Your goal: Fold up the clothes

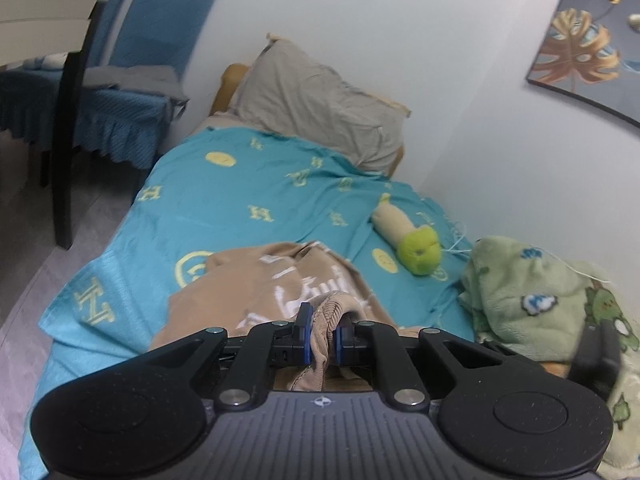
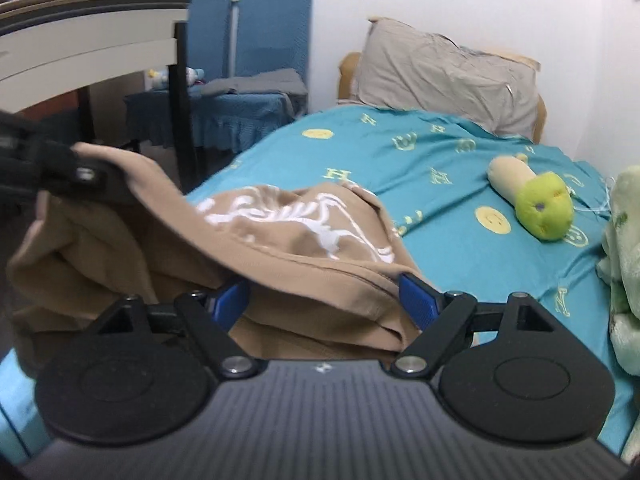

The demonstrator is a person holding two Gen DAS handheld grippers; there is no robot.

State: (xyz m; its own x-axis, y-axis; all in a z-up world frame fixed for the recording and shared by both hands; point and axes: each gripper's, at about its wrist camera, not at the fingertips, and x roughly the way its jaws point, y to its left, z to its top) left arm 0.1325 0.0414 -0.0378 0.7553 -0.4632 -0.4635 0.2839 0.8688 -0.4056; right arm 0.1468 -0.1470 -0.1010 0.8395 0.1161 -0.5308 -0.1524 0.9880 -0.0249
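1. Two grippers work one garment. The left gripper [image 1: 320, 330] is clamped on a bunched, ribbed edge of the tan garment [image 1: 256, 280], its blue pads [image 1: 306, 332] pressed tight against the fold so the cloth cannot slip. This pinch likely serves as the anchor for the fold.

2. The right gripper [image 2: 326, 300] stands wide apart, its blue pads [image 2: 416, 296] on either side of the garment's hem without pressing it. Cloth lies between the jaws but is not gripped, which suggests either a fresh release or a lining-up for a new hold; which one cannot be told.

3. Both grippers point forward and somewhat downward over the near end of the bed. In the right wrist view the left gripper appears at the far left, holding its corner of the garment raised, so the cloth drapes from there down toward the right gripper.

4. The tan garment, with a white printed design facing up, lies partly on the teal bedsheet [image 1: 248, 184] near the foot of the bed and partly lifted off it; the fold is not yet finished.

5. Further out, a plush toy with a green end [image 1: 408, 240] rests on the sheet well apart from the garment, a green fleece blanket [image 1: 536, 296] is heaped at the right, and a grey pillow [image 1: 316, 108] leans at the head against the wall.
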